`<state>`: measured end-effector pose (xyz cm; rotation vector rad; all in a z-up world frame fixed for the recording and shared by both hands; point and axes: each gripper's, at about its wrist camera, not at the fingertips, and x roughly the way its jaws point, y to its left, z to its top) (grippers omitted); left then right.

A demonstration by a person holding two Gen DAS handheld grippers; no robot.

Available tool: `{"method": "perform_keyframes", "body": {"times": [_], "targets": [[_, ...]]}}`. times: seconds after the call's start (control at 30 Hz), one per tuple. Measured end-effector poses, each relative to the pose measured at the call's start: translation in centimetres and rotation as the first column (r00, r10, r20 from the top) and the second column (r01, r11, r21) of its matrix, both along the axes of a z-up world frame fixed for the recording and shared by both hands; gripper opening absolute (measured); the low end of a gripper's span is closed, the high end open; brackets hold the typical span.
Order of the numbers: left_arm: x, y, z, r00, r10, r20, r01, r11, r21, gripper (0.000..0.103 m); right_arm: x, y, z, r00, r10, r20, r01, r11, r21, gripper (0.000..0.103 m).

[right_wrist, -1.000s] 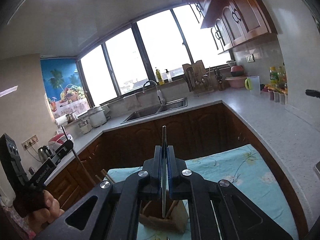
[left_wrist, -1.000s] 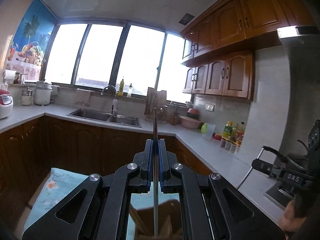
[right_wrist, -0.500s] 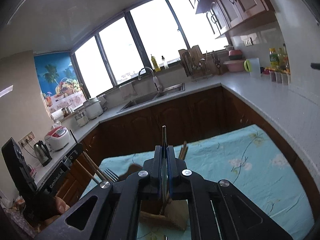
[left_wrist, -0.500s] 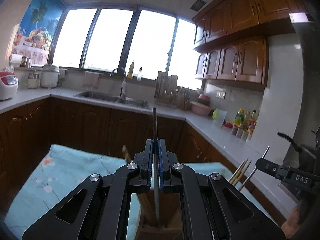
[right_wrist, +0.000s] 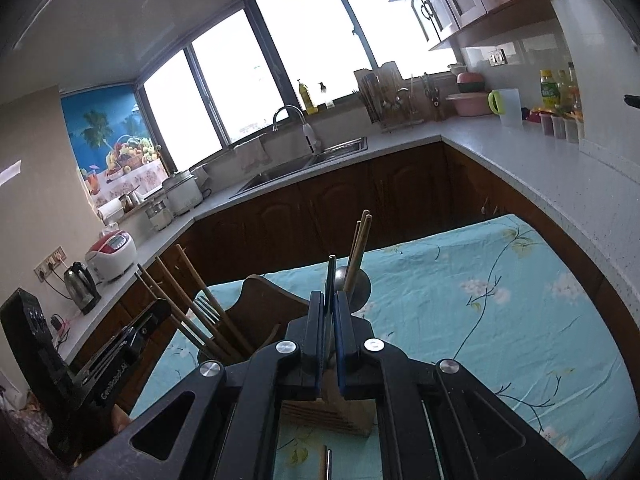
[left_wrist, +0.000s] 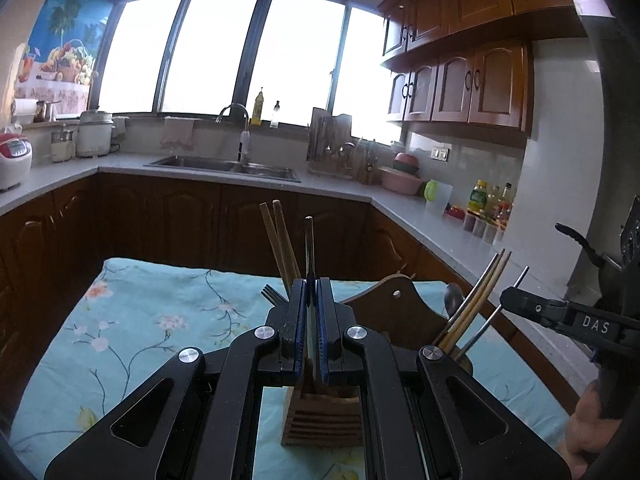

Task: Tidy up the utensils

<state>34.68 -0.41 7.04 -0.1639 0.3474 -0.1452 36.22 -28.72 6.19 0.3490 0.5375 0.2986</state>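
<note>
My left gripper point(left_wrist: 311, 292) is shut on a thin metal utensil handle point(left_wrist: 309, 248) that stands upright over the left compartment of a wooden utensil holder point(left_wrist: 324, 412), beside wooden chopsticks point(left_wrist: 280, 240) and a fork point(left_wrist: 272, 294). My right gripper point(right_wrist: 328, 304) is shut on another thin metal utensil handle point(right_wrist: 331, 276), upright over the holder's right compartment point(right_wrist: 332, 412), with chopsticks point(right_wrist: 360, 248) and a spoon bowl point(right_wrist: 354, 282) behind it. The right gripper also shows in the left wrist view point(left_wrist: 560, 312); the left one shows in the right wrist view point(right_wrist: 120, 356).
The holder stands on a table with a light blue floral cloth point(right_wrist: 500, 300). The holder's curved wooden back point(left_wrist: 394, 312) rises between the compartments. More chopsticks point(left_wrist: 476, 300) lean at the right. A loose utensil point(right_wrist: 326, 464) lies on the cloth. Kitchen counters point(right_wrist: 540, 168) surround the table.
Both grippers have come down and tilted toward the table with their utensils; the holder, chopsticks and fork now show much closer below the fingers.
</note>
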Motion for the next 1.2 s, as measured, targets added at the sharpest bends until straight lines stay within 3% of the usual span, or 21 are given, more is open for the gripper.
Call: {"method": "perform_keyframes", "body": {"times": [0.3, 0.47, 0.5, 0.6, 0.7, 0.77, 0.83, 0.9, 0.97, 1.0, 1.2], "targets": [[0.3, 0.1, 0.1, 1.0, 0.007, -0.02, -0.007, 1.0, -0.007, 0.005, 0.2, -0.2, -0.2, 1.0, 0.007, -0.004, -0.007, 1.0, 0.01, 0.005], [0.5, 0.8, 0.0, 0.998, 0.015, -0.058, -0.018, 0.999, -0.042, 0.005, 0.2, -0.7, -0.4, 1.0, 0.009, -0.015, -0.008, 0.999, 0.053, 0.012], [0.3, 1.0, -0.1, 0.998, 0.012, -0.062, -0.016, 0.998, -0.056, 0.005, 0.1, -0.8, -0.5, 1.0, 0.003, -0.018, -0.002, 0.998, 0.061, 0.015], [-0.2, 1.4, -0.1, 0.998, 0.018, -0.063, -0.022, 0.997, -0.068, 0.006, -0.6, -1.5, -0.3, 1.0, -0.019, -0.005, 0.019, 0.997, 0.074, 0.042], [-0.9, 1.6, -0.2, 0.998, 0.022, -0.066, -0.027, 0.997, -0.074, 0.009, -1.8, -2.3, 0.1, 0.999, -0.037, 0.014, 0.036, 0.995, 0.093, 0.05], [-1.6, 1.9, -0.4, 0.997, 0.026, -0.075, -0.033, 0.995, -0.09, 0.018, -2.5, -2.9, 0.2, 0.999, -0.046, 0.021, 0.044, 0.994, 0.105, 0.056], [-2.4, 2.2, -0.6, 0.996, 0.037, -0.079, -0.045, 0.994, -0.101, 0.029, -3.2, -3.4, 0.1, 0.998, -0.054, 0.026, 0.05, 0.992, 0.114, 0.071], [-3.5, 2.5, -1.1, 0.995, 0.06, -0.085, -0.069, 0.992, -0.104, 0.046, -3.9, -3.7, -0.3, 0.998, -0.059, 0.024, 0.055, 0.99, 0.126, 0.076], [-4.8, 2.8, -1.7, 0.993, 0.074, -0.096, -0.084, 0.991, -0.107, 0.051, -4.9, -4.1, -1.0, 0.998, -0.055, 0.014, 0.052, 0.989, 0.142, 0.079], [-5.2, 3.0, -2.0, 0.991, 0.079, -0.105, -0.091, 0.99, -0.106, 0.058, -5.3, -4.1, -1.2, 0.998, -0.054, 0.01, 0.052, 0.988, 0.142, 0.08], [-9.8, 3.8, -4.5, 0.983, 0.09, -0.158, -0.11, 0.986, -0.123, 0.066, -9.5, -3.7, -3.4, 0.998, -0.062, -0.016, 0.063, 0.995, 0.083, 0.083]]}}
